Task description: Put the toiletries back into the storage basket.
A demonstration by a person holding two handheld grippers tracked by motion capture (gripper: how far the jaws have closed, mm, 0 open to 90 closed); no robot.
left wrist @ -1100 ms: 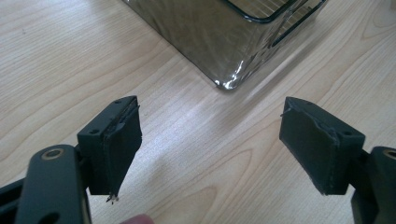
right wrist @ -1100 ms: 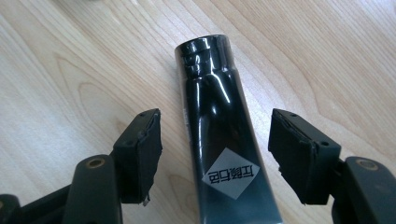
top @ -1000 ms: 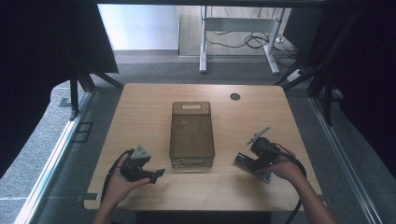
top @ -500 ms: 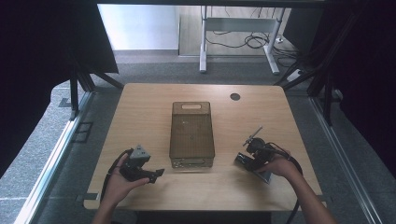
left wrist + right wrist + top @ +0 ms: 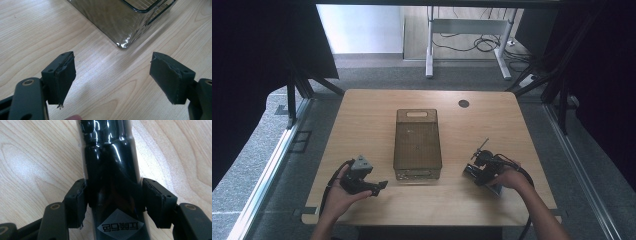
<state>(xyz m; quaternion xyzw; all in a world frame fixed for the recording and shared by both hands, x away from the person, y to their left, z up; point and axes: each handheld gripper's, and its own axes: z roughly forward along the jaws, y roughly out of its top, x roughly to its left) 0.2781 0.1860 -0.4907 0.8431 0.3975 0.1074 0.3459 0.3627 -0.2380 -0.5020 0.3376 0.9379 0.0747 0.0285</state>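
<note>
A glossy black soft packet (image 5: 110, 157) with a white diamond label lies on the wooden table (image 5: 377, 115) and runs between my right gripper's (image 5: 115, 192) jaws. Those jaws have just been closing, and both pads (image 5: 80, 197) now touch the packet's sides. In the high view the right gripper (image 5: 472, 171) sits low at the table's right front, beside a smoky translucent bin (image 5: 417, 145). My left gripper (image 5: 112, 72) hangs open over bare wood with nothing between its jaws, and the bin's near corner (image 5: 122, 42) is just ahead of it. From above, the left gripper (image 5: 379, 186) is at the front left.
The bin stands lengthwise in the table's middle, with a handle slot at its far end. A dark round grommet (image 5: 463, 103) sits at the table's far right. Beyond the table stands a metal desk frame (image 5: 467, 45) with cables on the floor.
My right gripper has sunk a little toward the table beside the bin. The left hand and gripper have stayed where they were.
</note>
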